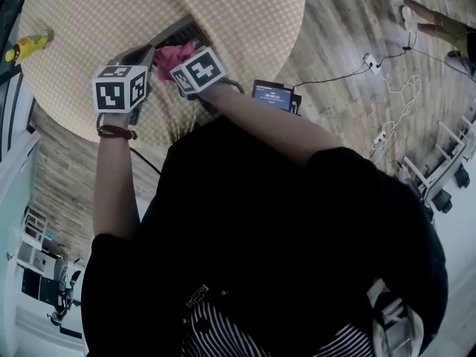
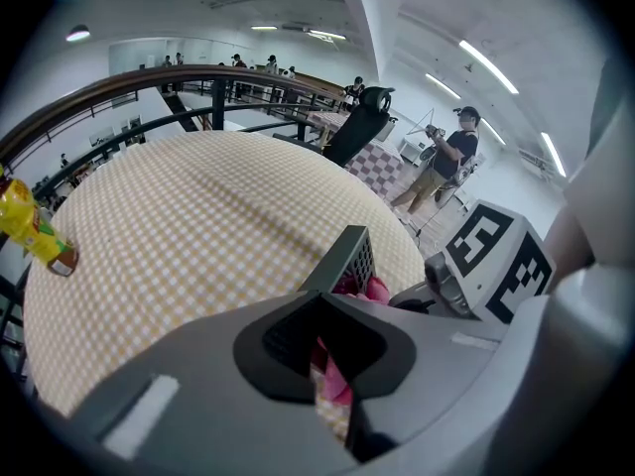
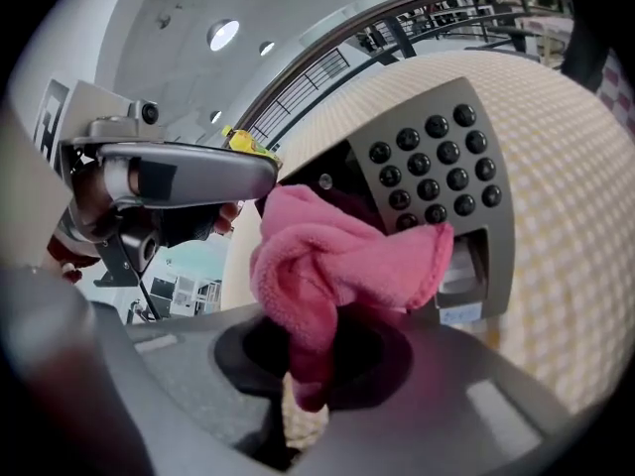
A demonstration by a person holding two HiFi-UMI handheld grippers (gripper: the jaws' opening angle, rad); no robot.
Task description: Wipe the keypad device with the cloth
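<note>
A grey keypad device [image 3: 437,167] with round black buttons lies tilted on the checkered round table [image 1: 89,21]. My right gripper [image 3: 308,365] is shut on a pink cloth [image 3: 337,256], which is bunched against the device's lower left face. My left gripper [image 2: 332,310] is shut on the device's edge [image 2: 349,256], with the cloth [image 2: 372,289] showing just behind. In the head view both grippers meet at the table's near edge: left gripper [image 1: 145,56], right gripper [image 1: 184,64], cloth [image 1: 172,56] between them, device [image 1: 177,33] mostly hidden.
A yellow bottle [image 1: 26,47] lies at the table's left rim, also the bottle [image 2: 35,231]. A small lit screen [image 1: 273,95] sits by my right arm. Cables and a power strip [image 1: 387,88] lie on the wooden floor. A person [image 2: 451,162] stands far off.
</note>
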